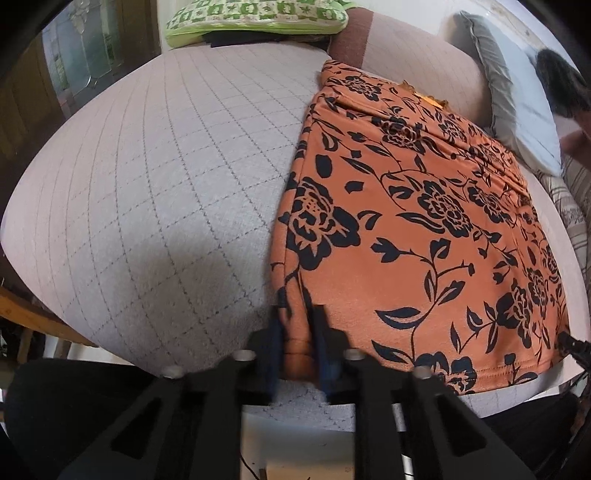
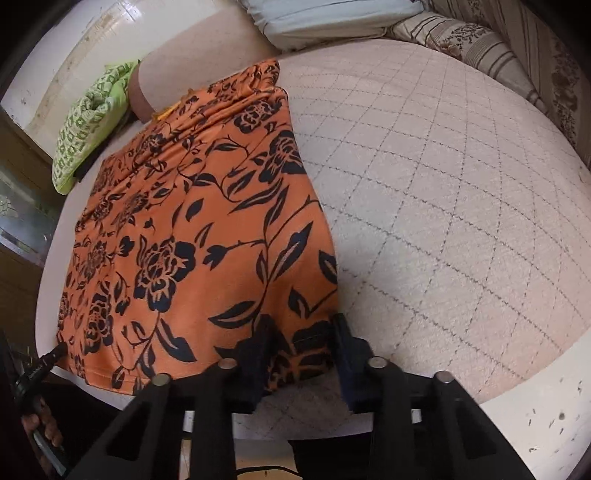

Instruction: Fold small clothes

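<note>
An orange garment with black flowers (image 1: pixel 406 221) (image 2: pixel 192 221) lies flat on the bed, its hem towards me. My left gripper (image 1: pixel 297 321) is shut on the near left corner of the hem, with a bunch of orange cloth squeezed between its blue pads. My right gripper (image 2: pixel 302 325) stands at the near right corner; its fingers are apart with the cloth lying between them, not visibly squeezed. The tip of each gripper shows at the edge of the other's view: the right one (image 1: pixel 574 345), and the left one (image 2: pixel 51 356) with a hand (image 2: pixel 38 421) below it.
The bed (image 1: pixel 147 184) (image 2: pixel 443 184) has a pale checked cover. A green patterned pillow (image 1: pixel 258 18) (image 2: pixel 88 122) and a grey pillow (image 1: pixel 517 103) (image 2: pixel 325 18) lie at the far end. A striped floral blanket (image 2: pixel 517 55) runs along the right side. A person's dark hair (image 1: pixel 561 88) shows there.
</note>
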{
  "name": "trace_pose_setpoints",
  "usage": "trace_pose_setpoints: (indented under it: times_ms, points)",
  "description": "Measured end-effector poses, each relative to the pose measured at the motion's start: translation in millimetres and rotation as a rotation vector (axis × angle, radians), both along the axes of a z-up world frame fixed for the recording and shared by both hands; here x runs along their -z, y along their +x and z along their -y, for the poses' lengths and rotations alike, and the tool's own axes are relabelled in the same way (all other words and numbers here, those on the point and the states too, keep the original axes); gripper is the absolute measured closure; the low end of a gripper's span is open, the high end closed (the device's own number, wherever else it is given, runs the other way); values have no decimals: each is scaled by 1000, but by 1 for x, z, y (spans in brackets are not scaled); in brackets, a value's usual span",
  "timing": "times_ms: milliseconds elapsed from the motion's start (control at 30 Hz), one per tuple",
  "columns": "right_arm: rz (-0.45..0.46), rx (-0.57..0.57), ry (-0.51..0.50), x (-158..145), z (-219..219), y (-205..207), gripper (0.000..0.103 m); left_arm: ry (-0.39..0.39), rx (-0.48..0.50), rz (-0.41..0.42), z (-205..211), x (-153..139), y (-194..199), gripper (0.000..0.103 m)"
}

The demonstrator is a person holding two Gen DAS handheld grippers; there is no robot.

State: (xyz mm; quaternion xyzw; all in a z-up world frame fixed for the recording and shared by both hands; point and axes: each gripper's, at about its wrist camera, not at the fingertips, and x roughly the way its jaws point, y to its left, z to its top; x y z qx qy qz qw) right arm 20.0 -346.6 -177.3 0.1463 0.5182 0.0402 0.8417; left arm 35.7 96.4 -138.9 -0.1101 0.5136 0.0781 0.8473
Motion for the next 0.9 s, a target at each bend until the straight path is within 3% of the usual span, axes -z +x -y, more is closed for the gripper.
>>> trace_pose_setpoints:
  times_ms: [33,67,300,500,533,600,667,733,800,900]
  points:
    - [-4,-3,27,0,2,1,87,-1,5,-3,0,-1,1,95]
    - [-10,-9,67,1,5,4,89,-4,8,-2,0,-2,1,95]
    - [59,41,231,-22,24,-5,90,-60,-60,93,-23,-30,-9,95]
    - [1,37,255,-7,29,-1,85,-69,-33,13,-18,-7,-2,95]
    - [1,42,251,-6,28,-2,83,-80,-39,10,-19,-5,-2,95]
    - [16,63,240,-9,31,-5,70,-77,-42,12,-19,-5,-1,94]
    - [36,76,227,-13,34,-8,36,-87,-56,19,-20,-6,-1,90]
    - [49,95,203,-15,38,-7,33,-90,-66,13,-21,-4,-1,87]
    - [52,101,214,-15,43,-5,33,-93,-74,7,-22,-1,1,77]
    - [13,86,208,-5,40,3,33,-86,-69,6,-20,0,1,75]
